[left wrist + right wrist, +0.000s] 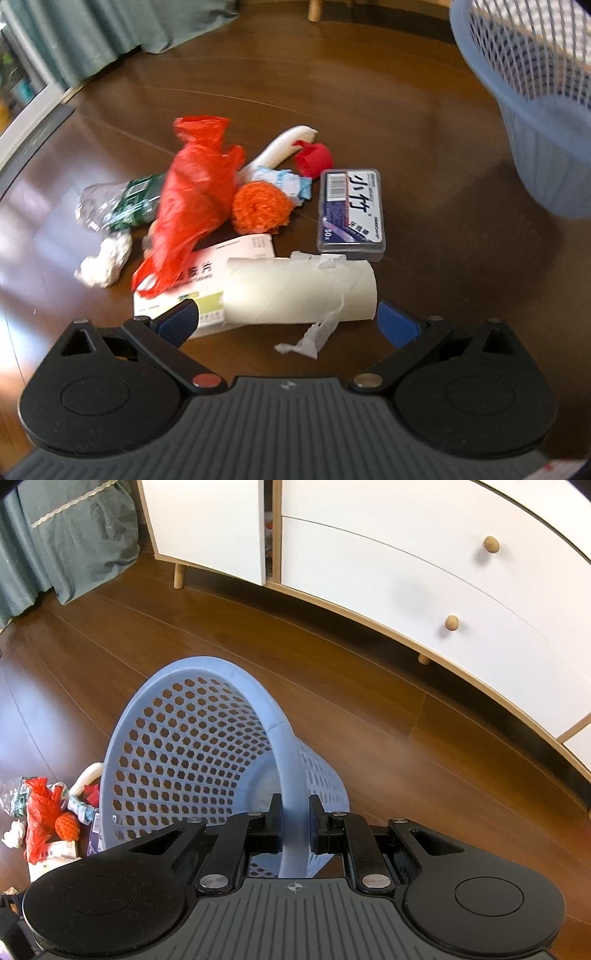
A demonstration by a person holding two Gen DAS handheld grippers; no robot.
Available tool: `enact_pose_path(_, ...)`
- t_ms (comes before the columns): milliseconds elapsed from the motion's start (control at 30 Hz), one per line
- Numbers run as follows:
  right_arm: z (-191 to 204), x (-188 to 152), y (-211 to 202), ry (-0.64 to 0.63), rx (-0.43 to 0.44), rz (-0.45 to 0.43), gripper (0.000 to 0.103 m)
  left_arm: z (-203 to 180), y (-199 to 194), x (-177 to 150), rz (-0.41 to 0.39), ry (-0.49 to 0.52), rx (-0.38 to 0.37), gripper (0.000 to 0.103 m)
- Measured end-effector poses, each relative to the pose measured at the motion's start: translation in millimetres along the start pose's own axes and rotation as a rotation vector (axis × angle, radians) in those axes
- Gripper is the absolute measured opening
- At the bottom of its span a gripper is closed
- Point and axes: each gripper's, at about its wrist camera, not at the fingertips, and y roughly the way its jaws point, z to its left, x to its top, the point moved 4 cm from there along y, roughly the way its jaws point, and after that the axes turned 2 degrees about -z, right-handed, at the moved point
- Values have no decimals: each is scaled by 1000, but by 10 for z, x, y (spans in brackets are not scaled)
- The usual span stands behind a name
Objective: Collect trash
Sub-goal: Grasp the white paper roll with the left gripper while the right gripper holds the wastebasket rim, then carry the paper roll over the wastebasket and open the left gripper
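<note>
The left gripper (284, 319) hung with its jaws spread wide and nothing between the blue pads, which stood one to each side of the cardboard tube (299, 291) lying crosswise just ahead of them. The tube rested partly on a white medicine box (207, 273), and a torn strip of tissue (314, 334) trailed from it toward the gripper. That was the likeliest trouble: if the jaws closed along the tube's length instead of across its middle, the light, hollow roll would probably have skidded off the box or been crushed flat, and the left pad, already overlapping the box's near corner, could have caught the box as well. Beyond the tube lay the rest of the trash: a red plastic bag (192, 199), an orange scrubber (260, 206), a grey floss case (351, 214), a crumpled tissue (103, 264) and a crushed bottle (118, 203) off to the left. The bag was blurred and draped over the box, so a hurried pull might have dragged it along. Up and to the right stood the blue basket (535, 122); the right gripper (293, 823) was clamped on its rim (291, 775), holding it tilted toward the pile. With so narrow a hold on smooth plastic, the basket could have swung or slipped once anything dropped in.
</note>
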Motion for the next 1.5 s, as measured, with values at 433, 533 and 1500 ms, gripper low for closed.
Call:
enact_pose_path(433,-36,3,37,4,-2,14,9,296,276,-5,61,-164,-16,102)
enact_pose_path(533,-35,3,40,1,0,15,9,491,243,-98,86,-339,-71,101)
enact_pose_path(1500,-102,-28,104,-39,16,24,9,678,356,-112,91,-757,-221,24)
